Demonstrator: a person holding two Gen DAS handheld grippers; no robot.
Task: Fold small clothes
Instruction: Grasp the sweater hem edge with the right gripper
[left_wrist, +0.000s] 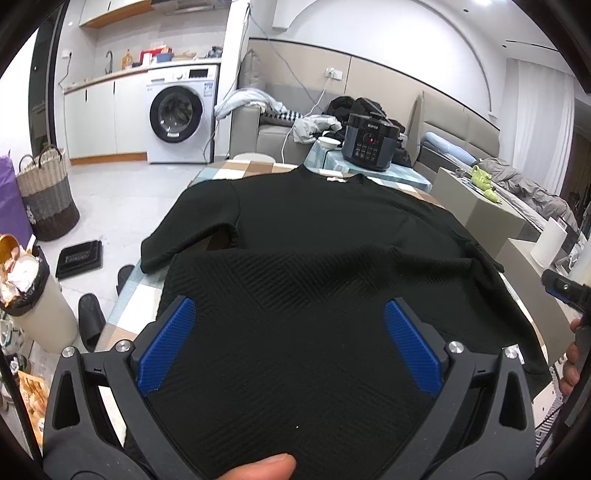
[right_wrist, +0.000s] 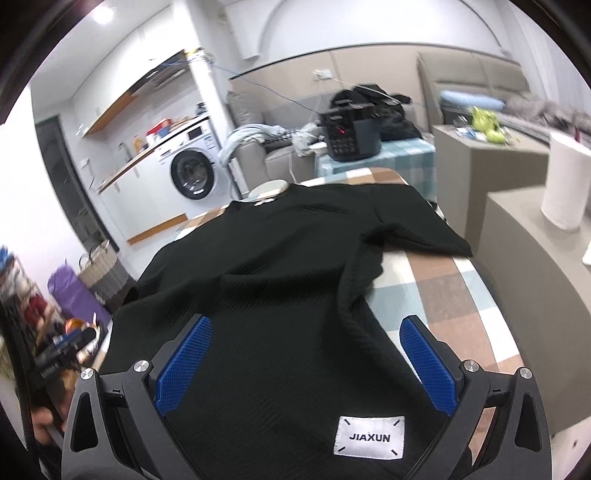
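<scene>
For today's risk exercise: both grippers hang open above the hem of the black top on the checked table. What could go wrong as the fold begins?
1. The left sleeve hangs past the table edge; lifting the hem could drag the black top off.
2. The hem is already rumpled near the right gripper, so it might pinch uneven layers.
3. The left gripper is open mid-hem, not at a corner; the fold may skew.
</scene>
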